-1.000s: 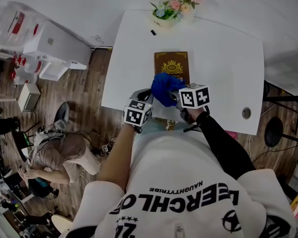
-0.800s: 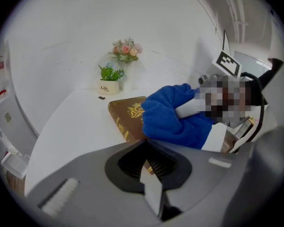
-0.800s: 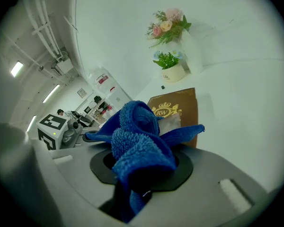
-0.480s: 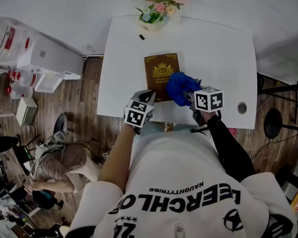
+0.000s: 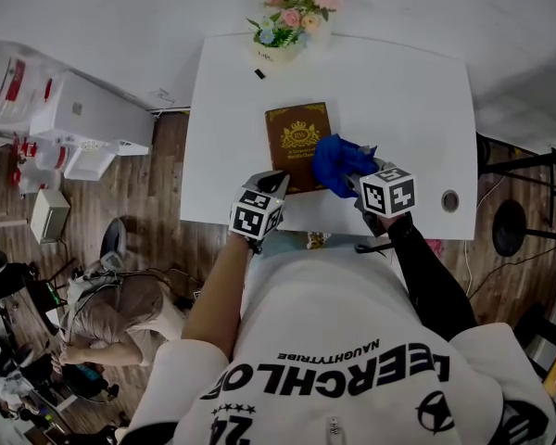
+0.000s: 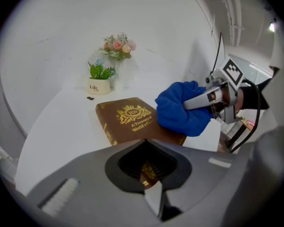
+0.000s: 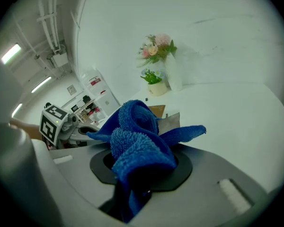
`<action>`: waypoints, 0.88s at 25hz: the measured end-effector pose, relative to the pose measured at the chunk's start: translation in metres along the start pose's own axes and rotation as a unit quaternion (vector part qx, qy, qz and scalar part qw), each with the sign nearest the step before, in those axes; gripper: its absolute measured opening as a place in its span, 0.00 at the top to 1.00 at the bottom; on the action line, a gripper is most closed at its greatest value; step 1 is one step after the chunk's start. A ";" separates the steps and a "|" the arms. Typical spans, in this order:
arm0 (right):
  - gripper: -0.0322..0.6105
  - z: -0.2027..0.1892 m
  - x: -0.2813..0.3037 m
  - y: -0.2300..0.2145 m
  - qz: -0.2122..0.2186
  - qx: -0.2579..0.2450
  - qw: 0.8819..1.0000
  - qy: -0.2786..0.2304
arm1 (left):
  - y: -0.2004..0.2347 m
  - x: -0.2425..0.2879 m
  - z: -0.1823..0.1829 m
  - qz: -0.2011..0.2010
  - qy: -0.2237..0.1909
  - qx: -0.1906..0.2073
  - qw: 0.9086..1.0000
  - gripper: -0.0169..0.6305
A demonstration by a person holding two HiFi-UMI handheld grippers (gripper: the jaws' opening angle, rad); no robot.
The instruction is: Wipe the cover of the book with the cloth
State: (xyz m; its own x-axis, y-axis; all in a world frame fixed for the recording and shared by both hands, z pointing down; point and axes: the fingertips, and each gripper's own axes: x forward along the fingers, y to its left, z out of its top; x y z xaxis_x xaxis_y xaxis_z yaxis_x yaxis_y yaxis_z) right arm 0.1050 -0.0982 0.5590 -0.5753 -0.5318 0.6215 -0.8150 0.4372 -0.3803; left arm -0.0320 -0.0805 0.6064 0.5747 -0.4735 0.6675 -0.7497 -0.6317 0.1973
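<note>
- Fingers of the right gripper (image 5: 361, 179) are clamped on the bunched blue cloth (image 5: 338, 160), which lies at the right edge of the book (image 5: 295, 137).
- Fingers of the left gripper (image 5: 273, 185) are closed together, empty, at the book's near edge on the tabletop (image 5: 398, 100).
- Wiping looks under way; the next move is likely a sweep of the cloth left across the cover.

Just past the fingers of your left gripper (image 5: 276, 182), the brown book (image 6: 128, 119) says "A Treasury of World's C…" in gold under the letters "RW", the little white pot (image 6: 97, 86) farther past them says "Life", and your shirt (image 5: 352, 360) says "NAUGHTYTRIBE".
</note>
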 end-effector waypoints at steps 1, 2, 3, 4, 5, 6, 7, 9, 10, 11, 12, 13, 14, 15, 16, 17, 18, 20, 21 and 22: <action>0.79 0.007 -0.002 0.003 -0.003 -0.022 1.000 -0.012 | 0.001 -0.002 0.006 0.004 -0.009 0.003 1.000 0.88; 0.80 0.017 -0.004 0.007 -0.009 -0.045 0.999 -0.029 | 0.003 -0.005 0.014 0.011 -0.021 0.006 1.000 0.88; 0.80 0.027 -0.007 0.010 -0.015 -0.068 0.996 -0.048 | 0.006 -0.008 0.025 0.020 -0.035 0.008 0.999 0.88; 0.80 0.039 -0.010 0.014 -0.019 -0.088 0.994 -0.068 | 0.009 -0.013 0.036 0.029 -0.051 0.009 0.998 0.88; 0.80 0.052 -0.013 0.018 -0.021 -0.104 0.990 -0.090 | 0.013 -0.018 0.050 0.036 -0.069 0.009 0.997 0.88; 0.80 0.066 -0.017 0.023 -0.021 -0.116 0.987 -0.113 | 0.016 -0.025 0.064 0.042 -0.089 0.009 0.995 0.88; 0.79 0.081 -0.022 0.028 -0.019 -0.126 0.983 -0.136 | 0.019 -0.033 0.080 0.048 -0.111 0.011 0.993 0.88; 0.80 0.110 -0.034 0.039 -0.020 -0.144 0.972 -0.182 | 0.024 -0.051 0.112 0.059 -0.156 0.017 0.986 0.88; 0.79 0.124 -0.041 0.043 -0.023 -0.155 0.967 -0.203 | 0.025 -0.060 0.128 0.065 -0.177 0.022 0.982 0.88; 0.79 0.137 -0.048 0.047 -0.027 -0.165 0.960 -0.223 | 0.026 -0.069 0.143 0.071 -0.196 0.028 0.978 0.88; 0.79 0.150 -0.055 0.051 -0.031 -0.175 0.954 -0.241 | 0.026 -0.078 0.157 0.077 -0.213 0.035 0.973 0.88; 0.80 0.162 -0.062 0.054 -0.035 -0.185 0.948 -0.258 | 0.026 -0.087 0.170 0.084 -0.228 0.041 0.969 0.88; 0.80 0.173 -0.070 0.058 -0.038 -0.192 0.941 -0.275 | 0.026 -0.096 0.183 0.089 -0.241 0.045 0.965 0.88; 0.80 0.183 -0.079 0.063 -0.042 -0.196 0.935 -0.294 | 0.025 -0.106 0.195 0.093 -0.255 0.045 0.961 0.88; 0.80 0.194 -0.089 0.067 -0.045 -0.198 0.928 -0.313 | 0.024 -0.117 0.207 0.096 -0.270 0.045 0.957 0.88; 0.80 0.204 -0.100 0.071 -0.049 -0.199 0.921 -0.332 | 0.022 -0.127 0.219 0.099 -0.285 0.046 0.952 0.88; 0.80 0.213 -0.110 0.074 -0.054 -0.201 0.914 -0.349 | 0.020 -0.137 0.231 0.105 -0.299 0.050 0.947 0.88; 0.80 0.230 -0.127 0.080 -0.069 -0.213 0.900 -0.374 | 0.016 -0.155 0.250 0.120 -0.320 0.067 0.937 0.88; 0.80 0.236 -0.133 0.082 -0.074 -0.222 0.894 -0.382 | 0.015 -0.164 0.257 0.129 -0.328 0.076 0.933 0.88; 0.79 0.241 -0.137 0.085 -0.078 -0.230 0.889 -0.388 | 0.013 -0.173 0.264 0.138 -0.336 0.084 0.928 0.88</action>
State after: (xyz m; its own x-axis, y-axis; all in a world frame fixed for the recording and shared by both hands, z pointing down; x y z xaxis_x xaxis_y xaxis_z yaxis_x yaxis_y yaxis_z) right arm 0.0977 -0.1627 0.2761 -0.4782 -0.8740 -0.0865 -0.8770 0.4700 0.0999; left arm -0.0545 -0.1690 0.3045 0.4860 -0.8715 0.0656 -0.8692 -0.4898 -0.0675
